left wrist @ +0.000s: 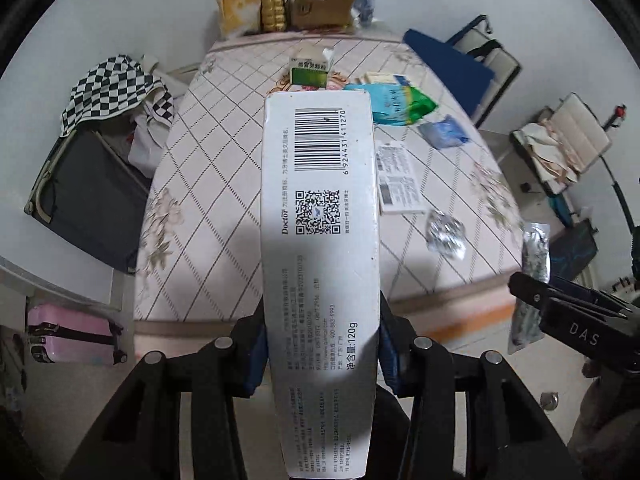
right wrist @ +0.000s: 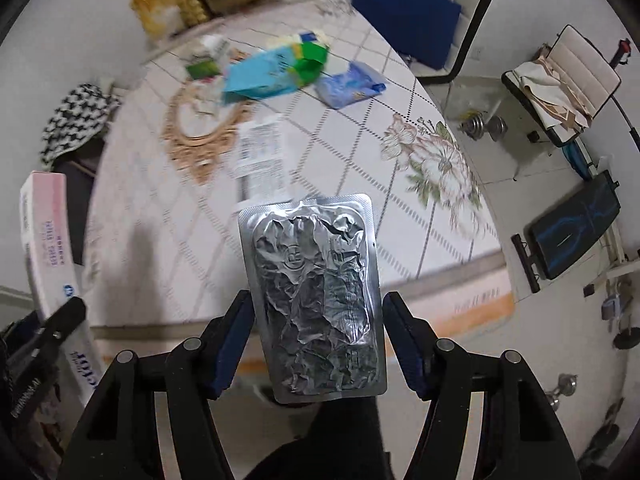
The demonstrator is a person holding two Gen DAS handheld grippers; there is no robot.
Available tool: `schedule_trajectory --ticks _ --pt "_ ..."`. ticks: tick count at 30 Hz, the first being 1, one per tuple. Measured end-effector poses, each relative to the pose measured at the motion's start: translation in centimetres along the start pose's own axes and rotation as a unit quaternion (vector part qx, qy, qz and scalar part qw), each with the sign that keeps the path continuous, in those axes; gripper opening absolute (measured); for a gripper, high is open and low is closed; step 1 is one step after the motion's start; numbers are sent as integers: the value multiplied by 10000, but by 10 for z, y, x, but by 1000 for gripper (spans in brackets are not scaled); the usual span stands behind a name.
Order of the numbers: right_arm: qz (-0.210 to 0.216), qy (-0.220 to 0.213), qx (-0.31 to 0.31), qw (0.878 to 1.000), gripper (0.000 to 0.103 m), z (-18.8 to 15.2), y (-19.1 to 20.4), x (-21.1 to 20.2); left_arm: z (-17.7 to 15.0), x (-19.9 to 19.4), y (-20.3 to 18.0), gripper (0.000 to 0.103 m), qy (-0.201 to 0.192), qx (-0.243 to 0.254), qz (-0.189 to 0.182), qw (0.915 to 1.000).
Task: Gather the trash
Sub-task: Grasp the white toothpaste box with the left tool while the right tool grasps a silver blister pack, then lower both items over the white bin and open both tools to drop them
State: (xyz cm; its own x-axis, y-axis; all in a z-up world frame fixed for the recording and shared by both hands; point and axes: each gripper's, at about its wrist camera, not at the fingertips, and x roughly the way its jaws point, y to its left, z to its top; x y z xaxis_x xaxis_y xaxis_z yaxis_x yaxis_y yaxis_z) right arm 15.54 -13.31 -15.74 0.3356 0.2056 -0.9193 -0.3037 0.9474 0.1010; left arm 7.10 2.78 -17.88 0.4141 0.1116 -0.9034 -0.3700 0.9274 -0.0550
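My left gripper (left wrist: 320, 344) is shut on a long white toothpaste box (left wrist: 320, 216) with a barcode and QR code, held above the table's near edge. The box also shows at the left of the right wrist view (right wrist: 48, 240). My right gripper (right wrist: 316, 340) is shut on a crumpled silver blister pack (right wrist: 316, 292), held above the near edge of the table; it also shows at the right of the left wrist view (left wrist: 532, 280). On the table lie a blue-green bag (left wrist: 400, 104), a blue wrapper (left wrist: 444, 132), a printed white packet (left wrist: 400, 180), a crumpled foil piece (left wrist: 444, 232) and a green-white carton (left wrist: 310, 68).
The table (left wrist: 200, 208) has a diamond-pattern floral cloth. A cardboard box (left wrist: 324, 4) and a yellow bag (left wrist: 236, 0) stand at its far end. Chairs (left wrist: 480, 64) stand at the right, a checkered cloth on a dark chair (left wrist: 112, 92) at the left, and a pink suitcase (left wrist: 72, 332) on the floor.
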Motion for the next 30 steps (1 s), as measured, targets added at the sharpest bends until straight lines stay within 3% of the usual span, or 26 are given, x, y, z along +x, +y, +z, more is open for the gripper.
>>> schedule_trajectory --ticks 6,13,18,23,29,30 --pt "165 27 56 9998 68 -72 19 -35 -53 -28 6 42 58 167 -143 9997" --pt "266 704 34 9972 67 -147 11 -2 -115 9 6 42 774 84 -274 9966" --pt "330 1456 63 9888 67 -198 -13 74 -168 93 13 42 1666 -320 -486 9843" --pt "461 2140 357 9751 67 -248 -42 182 -219 226 27 42 2453 -857 -617 9637" --pt "719 2630 622 9601 67 -289 -59 325 -258 363 42 46 2998 -1262 -835 9419" --pt "740 2662 622 9591 67 -291 -59 339 -259 377 43 56 2984 -1241 -812 9429"
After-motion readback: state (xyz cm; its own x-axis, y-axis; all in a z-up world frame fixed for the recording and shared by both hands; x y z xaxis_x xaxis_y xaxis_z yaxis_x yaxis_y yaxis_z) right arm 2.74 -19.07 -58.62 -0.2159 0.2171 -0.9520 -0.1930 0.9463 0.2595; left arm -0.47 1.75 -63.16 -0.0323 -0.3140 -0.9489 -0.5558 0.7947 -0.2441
